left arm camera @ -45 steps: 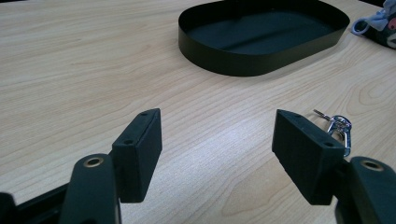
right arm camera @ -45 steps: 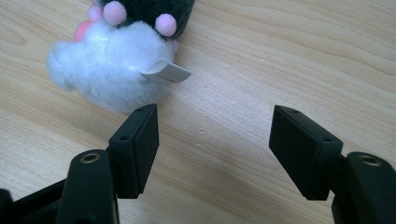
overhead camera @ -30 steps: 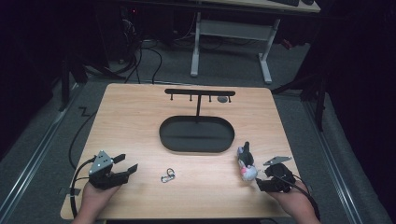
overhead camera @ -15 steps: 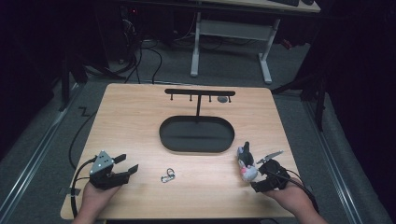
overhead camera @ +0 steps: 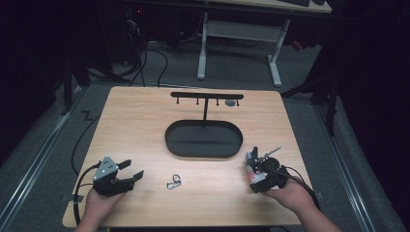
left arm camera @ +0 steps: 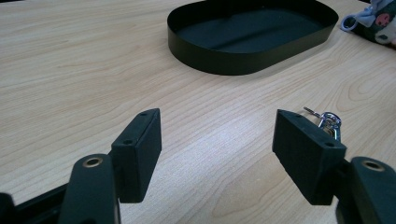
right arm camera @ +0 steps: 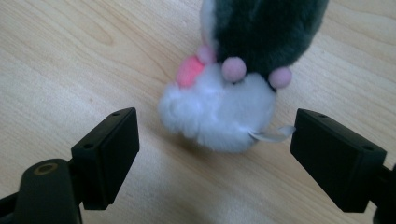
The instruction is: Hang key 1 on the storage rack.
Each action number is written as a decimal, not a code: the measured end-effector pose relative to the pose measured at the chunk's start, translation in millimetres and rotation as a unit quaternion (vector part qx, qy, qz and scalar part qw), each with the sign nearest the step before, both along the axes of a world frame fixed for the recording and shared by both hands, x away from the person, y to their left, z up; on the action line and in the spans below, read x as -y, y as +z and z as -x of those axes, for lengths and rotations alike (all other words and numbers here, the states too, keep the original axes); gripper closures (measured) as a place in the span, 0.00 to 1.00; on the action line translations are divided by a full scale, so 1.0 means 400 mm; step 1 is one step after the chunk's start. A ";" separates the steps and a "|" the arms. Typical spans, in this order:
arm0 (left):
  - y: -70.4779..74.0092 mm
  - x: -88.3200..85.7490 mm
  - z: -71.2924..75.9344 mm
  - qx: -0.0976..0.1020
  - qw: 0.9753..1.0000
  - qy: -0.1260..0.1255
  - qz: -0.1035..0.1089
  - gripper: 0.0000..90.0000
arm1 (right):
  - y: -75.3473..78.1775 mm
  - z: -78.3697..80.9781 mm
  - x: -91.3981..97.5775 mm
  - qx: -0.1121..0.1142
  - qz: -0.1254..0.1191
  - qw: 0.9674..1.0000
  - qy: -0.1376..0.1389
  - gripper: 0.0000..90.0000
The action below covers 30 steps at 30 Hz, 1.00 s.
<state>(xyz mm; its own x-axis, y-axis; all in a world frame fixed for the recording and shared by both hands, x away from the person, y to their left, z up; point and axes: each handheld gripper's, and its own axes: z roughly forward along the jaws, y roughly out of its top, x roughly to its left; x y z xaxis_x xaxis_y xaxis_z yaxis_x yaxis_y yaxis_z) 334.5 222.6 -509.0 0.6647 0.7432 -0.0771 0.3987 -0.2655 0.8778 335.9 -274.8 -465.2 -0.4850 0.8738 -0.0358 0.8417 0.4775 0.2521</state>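
A dim room with grey floor surrounds a light wooden table (overhead camera: 145,125) bearing a black oval tray (overhead camera: 203,138), both grippers gaping empty, the right gripper (right arm camera: 212,154), jaws just widened, near a plush toy (right arm camera: 238,88), the left gripper (left arm camera: 217,149) beside a metal clip (left arm camera: 329,122).

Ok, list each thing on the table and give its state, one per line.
plush toy: lying on the table, just ahead of open jaws, not gripped
right gripper: open, jaws have just been opening
left gripper: open, nothing between its jaws
metal clasp: lying loose on the table
black tray: empty
hook rack: upright behind tray
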 end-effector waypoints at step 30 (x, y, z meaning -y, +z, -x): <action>0.001 -0.001 0.001 0.003 1.000 -0.004 0.003 0.37 | -0.034 -0.071 -0.021 -0.028 0.000 0.999 -0.027 0.47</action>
<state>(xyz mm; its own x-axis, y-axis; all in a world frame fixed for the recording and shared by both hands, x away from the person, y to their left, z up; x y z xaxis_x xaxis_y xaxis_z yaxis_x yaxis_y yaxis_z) 334.2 223.0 -508.4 0.6709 0.7375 -0.0781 0.3918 -0.2631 0.8817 364.5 -266.3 -478.7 -0.4388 0.8985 -0.0103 0.8789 0.4316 0.2033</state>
